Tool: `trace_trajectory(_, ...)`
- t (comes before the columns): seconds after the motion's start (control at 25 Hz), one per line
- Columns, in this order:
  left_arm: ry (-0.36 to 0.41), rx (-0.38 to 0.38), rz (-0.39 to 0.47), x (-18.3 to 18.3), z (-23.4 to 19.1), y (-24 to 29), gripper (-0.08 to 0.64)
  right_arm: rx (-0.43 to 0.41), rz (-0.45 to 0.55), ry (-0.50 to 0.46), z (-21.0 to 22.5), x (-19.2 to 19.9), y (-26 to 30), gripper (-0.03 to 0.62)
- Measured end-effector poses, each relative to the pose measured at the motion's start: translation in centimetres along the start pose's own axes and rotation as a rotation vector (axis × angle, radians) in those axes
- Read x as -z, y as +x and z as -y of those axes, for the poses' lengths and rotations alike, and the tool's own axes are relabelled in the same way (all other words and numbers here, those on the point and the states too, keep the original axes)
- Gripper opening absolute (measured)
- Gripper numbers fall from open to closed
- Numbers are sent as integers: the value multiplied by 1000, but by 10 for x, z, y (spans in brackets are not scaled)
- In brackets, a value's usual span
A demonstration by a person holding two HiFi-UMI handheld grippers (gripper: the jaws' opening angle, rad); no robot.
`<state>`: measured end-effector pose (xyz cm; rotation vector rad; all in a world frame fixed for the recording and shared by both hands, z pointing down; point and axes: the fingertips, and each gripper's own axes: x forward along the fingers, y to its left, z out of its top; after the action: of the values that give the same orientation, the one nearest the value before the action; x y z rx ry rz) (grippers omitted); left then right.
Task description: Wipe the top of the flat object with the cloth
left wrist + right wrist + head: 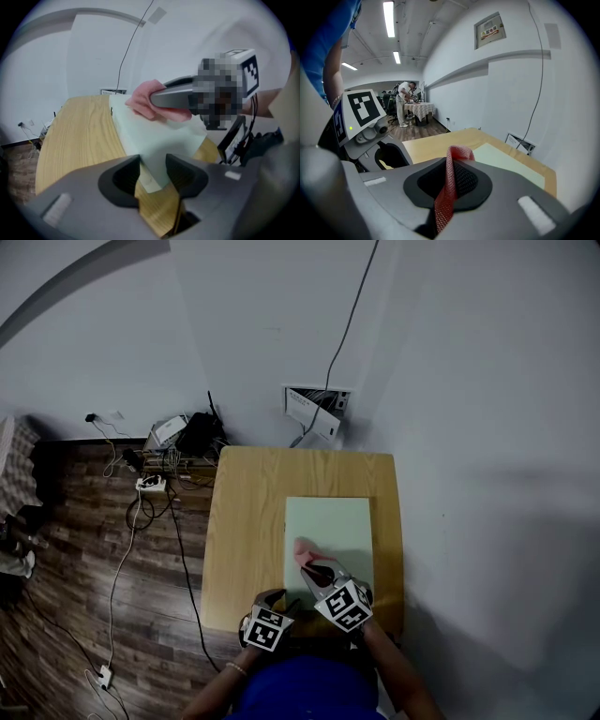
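table (246,521): pale flat object (333,526) lies on its right half | left gripper (153,176): jaws apart around the flat object's near corner, clamping nothing, so wiping strokes may skid it | right gripper (452,164): closed on pink cloth (443,206), over the near-left area | thin pinch, cloth may pull free

The person wears a blue top (300,690) and a thin bracelet (236,669) on the wrist behind the left gripper (278,598). The left gripper and the right gripper (313,570) both have smooth grey plastic bodies with black textured pads lining the jaws, and behind the jaws each carries a white cube (267,629) printed with black square markers. Black cables (236,140) hang under the right gripper's body, behind its jaws.
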<state>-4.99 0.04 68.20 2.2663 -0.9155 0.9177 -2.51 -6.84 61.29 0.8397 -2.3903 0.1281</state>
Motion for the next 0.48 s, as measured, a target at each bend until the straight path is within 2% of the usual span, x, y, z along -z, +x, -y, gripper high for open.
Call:
trace_trajectory(0.2, -1, 1, 1, 0, 0, 1, 176, -82, -62, -38, -23, 10, 24, 23)
trace_trajectory(0.48, -4, 3, -15, 4, 0, 2, 176, -132, -148, -51, -40, 28, 51, 23)
